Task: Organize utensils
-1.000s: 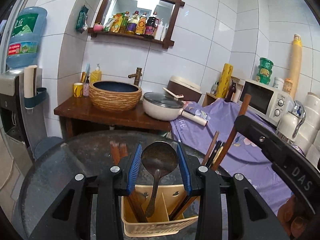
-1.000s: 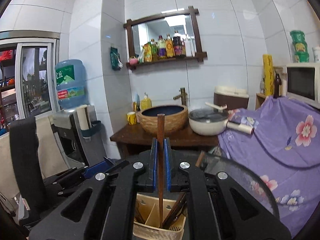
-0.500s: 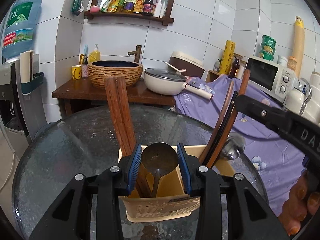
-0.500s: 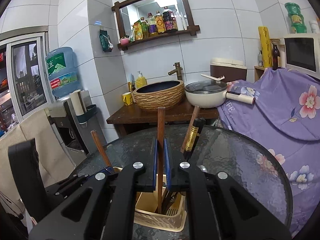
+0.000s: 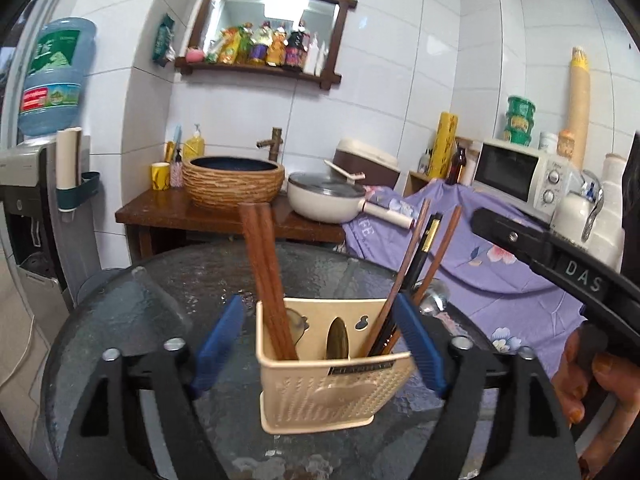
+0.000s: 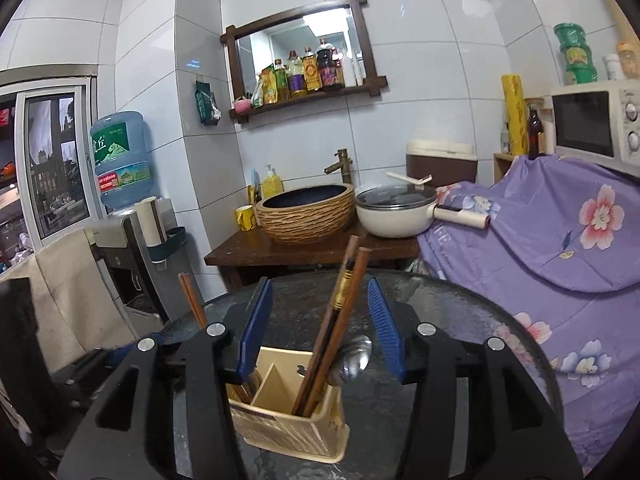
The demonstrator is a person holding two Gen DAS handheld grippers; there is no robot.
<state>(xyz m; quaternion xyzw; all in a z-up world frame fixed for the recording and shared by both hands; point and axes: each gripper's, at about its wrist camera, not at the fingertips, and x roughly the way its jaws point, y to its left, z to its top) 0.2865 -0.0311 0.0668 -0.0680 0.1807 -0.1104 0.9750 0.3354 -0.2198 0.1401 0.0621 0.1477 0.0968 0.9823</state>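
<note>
I see the beige caddy (image 5: 332, 384) standing at the centre of the glass table (image 5: 132, 312), already loaded: two thick wooden handles (image 5: 262, 272) lean toward 11 o'clock in its left slot, a dark spoon (image 5: 338, 340) sits in the middle, and chopsticks (image 6: 340, 312) lean toward 1 o'clock in the right slot beside a steel ladle (image 6: 354, 356). My left gripper (image 5: 320, 350) and right gripper (image 6: 316, 326) are both opening, clamped on nothing. No loose utensils show, so I judge the sorting nearly finished.

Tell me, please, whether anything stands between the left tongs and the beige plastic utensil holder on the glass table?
Nothing visible does: the left tongs, opening, already flank the beige plastic utensil holder, whose own wooden chopsticks rise inside.
</note>
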